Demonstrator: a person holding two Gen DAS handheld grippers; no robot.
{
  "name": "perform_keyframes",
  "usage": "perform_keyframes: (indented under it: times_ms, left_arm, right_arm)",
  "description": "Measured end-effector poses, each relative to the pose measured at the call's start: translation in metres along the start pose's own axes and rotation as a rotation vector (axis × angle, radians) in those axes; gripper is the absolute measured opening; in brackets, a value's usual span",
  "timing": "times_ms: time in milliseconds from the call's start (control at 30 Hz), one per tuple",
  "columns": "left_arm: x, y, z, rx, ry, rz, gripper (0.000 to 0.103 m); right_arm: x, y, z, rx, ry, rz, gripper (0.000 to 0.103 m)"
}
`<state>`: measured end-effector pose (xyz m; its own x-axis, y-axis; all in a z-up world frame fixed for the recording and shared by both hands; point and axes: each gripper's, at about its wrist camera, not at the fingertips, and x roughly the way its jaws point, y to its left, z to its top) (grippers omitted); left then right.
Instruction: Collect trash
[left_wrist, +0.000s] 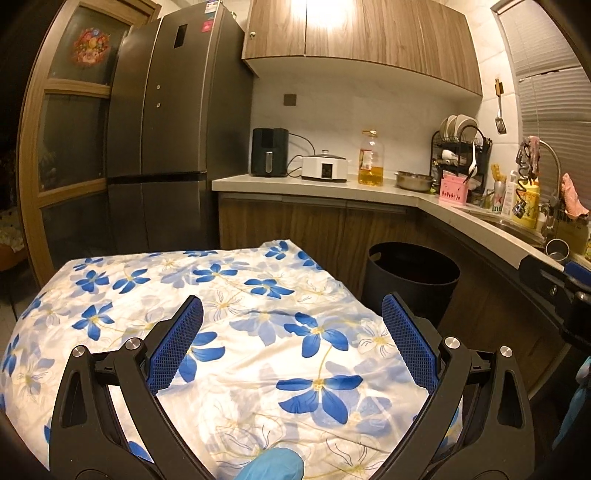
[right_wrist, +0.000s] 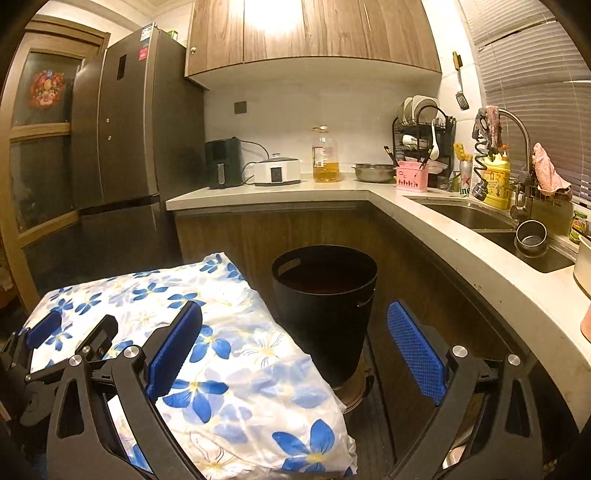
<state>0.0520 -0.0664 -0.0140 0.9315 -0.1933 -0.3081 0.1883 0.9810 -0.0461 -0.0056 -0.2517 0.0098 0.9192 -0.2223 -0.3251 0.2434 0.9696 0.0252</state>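
A black trash bin stands on the floor between the cloth-covered table and the counter cabinets; it also shows in the left wrist view. My left gripper is open and empty above the table's white cloth with blue flowers. My right gripper is open and empty, over the table's right edge in front of the bin. The left gripper shows at the lower left of the right wrist view. No loose trash is visible on the cloth.
An L-shaped counter holds an air fryer, a white cooker, an oil bottle, a steel bowl, a dish rack and a sink. A tall fridge stands at the left.
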Motion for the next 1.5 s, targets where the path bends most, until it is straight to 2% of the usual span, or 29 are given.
perform_keyframes:
  times_ms: [333, 1500]
  left_arm:
    - [-0.011, 0.003, 0.002, 0.007, -0.008, 0.008, 0.096]
    - [-0.024, 0.006, 0.013, -0.003, -0.053, 0.003, 0.096]
  right_arm:
    - [-0.012, 0.01, -0.003, -0.015, -0.011, 0.017, 0.097]
    - [-0.011, 0.014, 0.0, -0.022, -0.015, 0.029, 0.097]
